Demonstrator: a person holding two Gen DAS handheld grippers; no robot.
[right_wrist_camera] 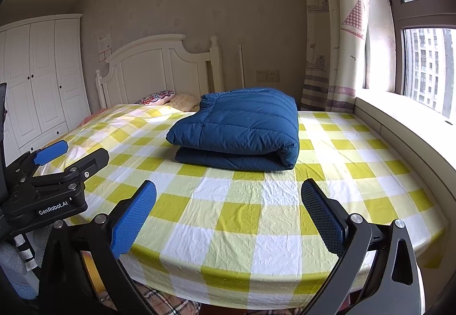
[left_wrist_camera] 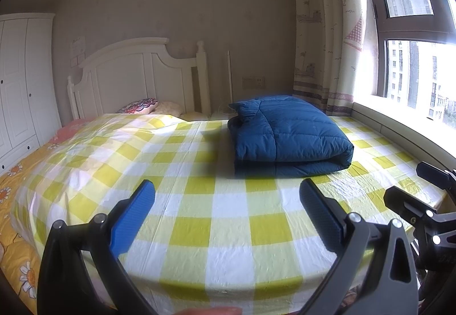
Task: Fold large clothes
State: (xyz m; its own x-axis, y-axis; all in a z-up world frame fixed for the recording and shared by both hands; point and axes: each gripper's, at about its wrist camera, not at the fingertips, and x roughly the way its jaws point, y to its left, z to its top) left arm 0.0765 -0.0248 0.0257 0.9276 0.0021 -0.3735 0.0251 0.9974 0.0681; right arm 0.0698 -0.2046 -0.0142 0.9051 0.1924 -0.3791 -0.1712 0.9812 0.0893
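Honestly, the blue jacket point(right_wrist_camera: 236, 129) looked folded already; I held both grippers point(left_wrist_camera: 226, 212) point(right_wrist_camera: 228, 212) spread, empty, well back, planning only gentle edge-squaring.

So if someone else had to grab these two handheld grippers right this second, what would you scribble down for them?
Left gripper: open, empty, held above the near edge of the bed.
Right gripper: open, empty, also above the near edge.
The blue padded garment lies folded into a thick bundle on the yellow checked sheet, toward the window side; nothing touches it.
Done: the fold looks finished, layers stacked.
Left: maybe tidy the bunched end facing the headboard; I see no other clothes laid out to fold.
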